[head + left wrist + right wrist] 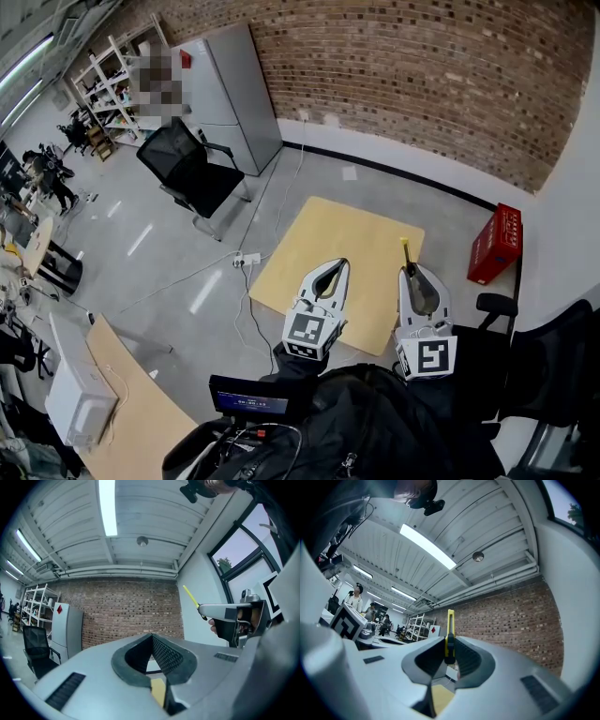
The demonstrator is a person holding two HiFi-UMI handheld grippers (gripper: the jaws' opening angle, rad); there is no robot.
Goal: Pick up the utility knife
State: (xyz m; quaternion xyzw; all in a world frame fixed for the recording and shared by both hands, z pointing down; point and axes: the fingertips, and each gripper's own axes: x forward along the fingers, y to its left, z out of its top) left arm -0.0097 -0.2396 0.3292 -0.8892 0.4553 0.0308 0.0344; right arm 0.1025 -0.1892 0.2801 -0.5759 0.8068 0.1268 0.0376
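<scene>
White shelves (pixel 105 80) stand far to the left by the wall. A black office chair (pixel 186 167) sits in front of a grey cabinet (pixel 236 94). A white power strip (pixel 247 258) lies on the grey floor (pixel 141 272), just beside the left edge of a small wooden table (pixel 352 234). A brick wall (pixel 422 66) runs behind it all.

The person holds 2 grippers side by side over the near edge of that table, apart from each other. The left gripper (pixel 339 263) is clenched on nothing. In the left gripper view (pixel 151 637) its 2 jaws meet at the tips, with only a teardrop-shaped gap behind them, and the tabletop shows through that gap.

The right gripper (pixel 408 270) is clamped on the utility knife (pixel 405 249). In the right gripper view (pixel 449 644) the yellow knife (pixel 450 625) stands between the 2 jaws and runs along them. Its dark slider sits at the pinch point, and its yellow end pokes out past the tips. The left gripper view also catches the knife (pixel 191 596), slanting up and away from the right gripper's nose. The knife is in the air, clear of the table.

A red crate (pixel 495 244) stands on the floor to the right of the table, by the white wall.
</scene>
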